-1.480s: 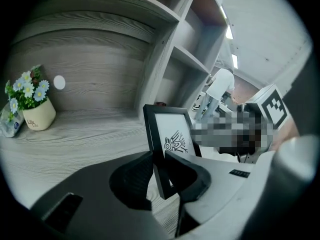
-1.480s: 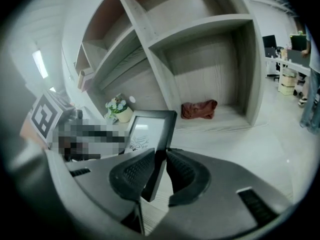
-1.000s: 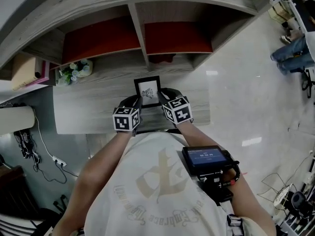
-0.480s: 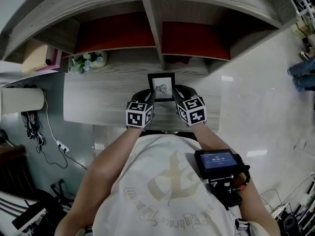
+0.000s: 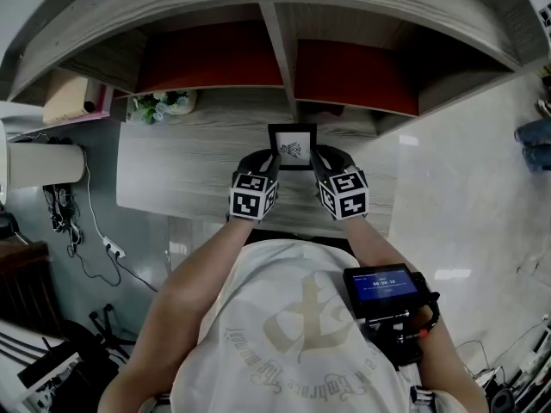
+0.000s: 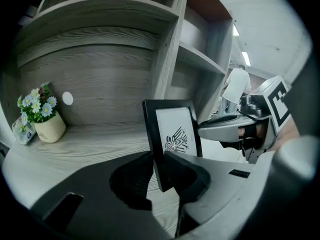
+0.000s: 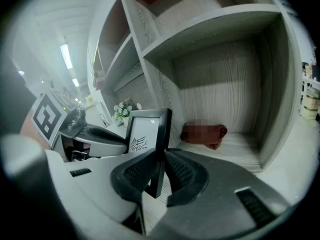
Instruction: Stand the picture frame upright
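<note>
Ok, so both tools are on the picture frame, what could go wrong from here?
The left tool and right tool each pinch only a thin side edge of the picture frame, low down, so it could twist or slip. The right tool's jaws have just been closing on that edge; squeezing harder might skew it. No prop shows behind the frame, so once released it may tip flat onto the desk.

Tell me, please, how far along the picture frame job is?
Done: the picture frame is upright over the desk surface. In hand: the left claw and right claw pinch its side edges; the right one's jaws have just been closing on it. Left: release it so it stands alone; whether its base rests down yet isn't clear.
</note>
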Tool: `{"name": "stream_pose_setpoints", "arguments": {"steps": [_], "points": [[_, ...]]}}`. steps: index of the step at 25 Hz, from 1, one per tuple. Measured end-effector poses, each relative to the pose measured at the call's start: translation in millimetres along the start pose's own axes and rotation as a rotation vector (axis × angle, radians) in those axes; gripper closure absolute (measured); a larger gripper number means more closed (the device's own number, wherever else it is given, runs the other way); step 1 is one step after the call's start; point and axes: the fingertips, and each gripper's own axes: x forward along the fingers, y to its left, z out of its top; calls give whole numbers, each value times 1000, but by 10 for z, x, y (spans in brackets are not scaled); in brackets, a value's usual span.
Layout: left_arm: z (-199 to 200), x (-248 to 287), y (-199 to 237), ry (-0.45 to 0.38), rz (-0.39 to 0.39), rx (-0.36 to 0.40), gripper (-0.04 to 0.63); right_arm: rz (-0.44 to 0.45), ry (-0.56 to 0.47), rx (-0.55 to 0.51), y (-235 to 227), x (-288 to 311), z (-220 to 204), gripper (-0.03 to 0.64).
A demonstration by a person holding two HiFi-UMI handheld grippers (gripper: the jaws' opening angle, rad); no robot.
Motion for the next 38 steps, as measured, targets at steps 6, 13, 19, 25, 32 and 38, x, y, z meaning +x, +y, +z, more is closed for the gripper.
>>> {"name": "stream_pose_setpoints", "arguments": {"steps": [6,13,19,25,32,38], "points": [[61,93,56,1,6,39,517,-6,-15,10,-63,74,36,563],[129,175,163,-1,23,44,518,-11,-12,-2,-87,164,75,568],[255,222,12,-2,24,45,520,-29,-19,0,-250,50,178,569],[302,297,48,-5,28,54,526,-39,-24,10,-317,104,198,571],[366,396,118,-5,47,48,534,-31,-25,6,-364,168,253,571],[350,475,140,13,54,31,534,-23,-10,10,-404,200,215,572]]}}
